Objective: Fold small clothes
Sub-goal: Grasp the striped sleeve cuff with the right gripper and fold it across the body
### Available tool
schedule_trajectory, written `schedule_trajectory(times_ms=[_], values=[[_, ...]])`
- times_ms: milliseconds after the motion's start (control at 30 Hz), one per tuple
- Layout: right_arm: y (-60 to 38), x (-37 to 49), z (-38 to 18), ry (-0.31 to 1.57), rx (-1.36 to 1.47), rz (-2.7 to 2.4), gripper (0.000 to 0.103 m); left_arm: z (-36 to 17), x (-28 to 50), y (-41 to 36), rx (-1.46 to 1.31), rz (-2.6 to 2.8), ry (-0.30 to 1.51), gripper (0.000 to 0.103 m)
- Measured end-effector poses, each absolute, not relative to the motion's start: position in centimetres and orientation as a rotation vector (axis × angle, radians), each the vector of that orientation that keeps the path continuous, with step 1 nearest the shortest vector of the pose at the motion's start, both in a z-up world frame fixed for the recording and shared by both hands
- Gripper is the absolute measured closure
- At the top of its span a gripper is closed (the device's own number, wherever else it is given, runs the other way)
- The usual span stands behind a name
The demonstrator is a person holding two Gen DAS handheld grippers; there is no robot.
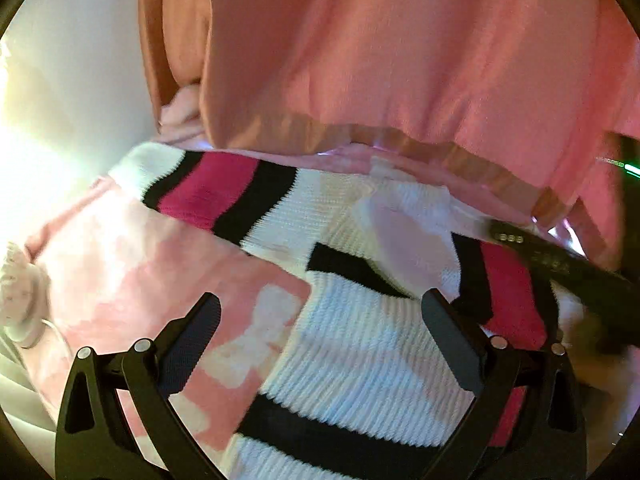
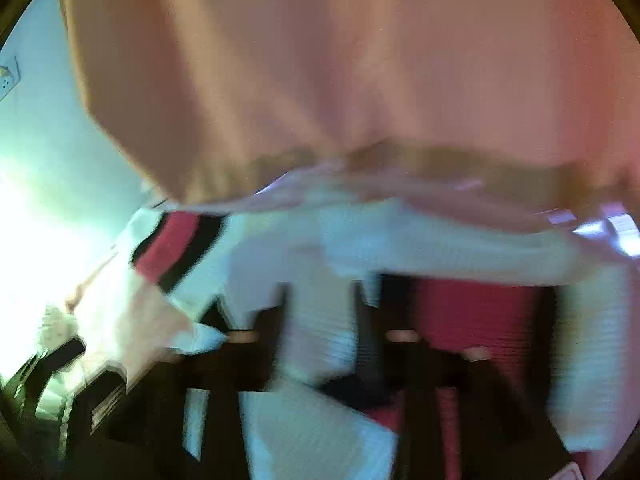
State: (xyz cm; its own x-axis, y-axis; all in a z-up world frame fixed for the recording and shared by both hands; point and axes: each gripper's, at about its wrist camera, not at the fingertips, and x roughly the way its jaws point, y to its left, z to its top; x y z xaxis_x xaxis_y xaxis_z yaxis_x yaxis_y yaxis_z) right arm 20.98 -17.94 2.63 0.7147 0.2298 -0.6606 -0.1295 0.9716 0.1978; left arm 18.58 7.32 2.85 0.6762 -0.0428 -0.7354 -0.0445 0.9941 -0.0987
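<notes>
A white ribbed knit sweater (image 1: 360, 344) with black and magenta stripes lies spread across the surface. My left gripper (image 1: 322, 312) hovers over it, open, its black fingers (image 1: 200, 320) wide apart with nothing between the pads. The dark body of the right gripper (image 1: 560, 268) reaches in over the sweater's right side. The right wrist view is heavily blurred. There my right gripper (image 2: 324, 304) shows its two dark fingers (image 2: 280, 300) apart, with the white knit (image 2: 320, 336) seen in the gap.
A pink cloth with white bows (image 1: 160, 280) lies under the sweater on the left. A person in a coral top (image 1: 400, 60) stands close behind the surface. A pale frilly item (image 1: 20, 292) sits at the far left edge, with a white wall (image 1: 80, 60) beyond.
</notes>
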Motion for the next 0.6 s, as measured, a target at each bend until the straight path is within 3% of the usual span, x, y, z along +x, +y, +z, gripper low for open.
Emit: schedule_trajectory(times_ms=[133,333,400,467,500,567,600], values=[[-24.7,15.0,3.7,0.765,-0.031,-0.045,0.045,0.6,20.9,6.0,-0.189,-0.06,0.941,0.005],[-33.5,10.2,-2.5,0.906,0.033,-0.196,0.044,-3.9,25.6,3.4,-0.163,-0.025,1.014,0.006],[-34.7,10.7,-4.4,0.947,0.039,-0.174,0.044,-5.2,26.7,2.9,-0.147,-0.018,1.035,0.017],[-34.9,11.1,-4.9,0.948,-0.004,-0.161,0.044,-5.9,27.2,2.5,-0.141,-0.021,1.046,0.035],[-34.7,11.6,-5.4,0.948,-0.019,-0.148,0.044,-6.0,27.6,2.1,-0.137,-0.02,1.041,0.037],[-34.1,12.5,-6.2,0.953,0.001,-0.125,0.055,-5.7,27.9,2.0,-0.149,-0.02,1.026,0.052],[-34.1,13.0,-6.5,0.956,0.012,-0.111,0.084,-5.4,28.1,1.9,-0.15,-0.013,1.014,0.056]])
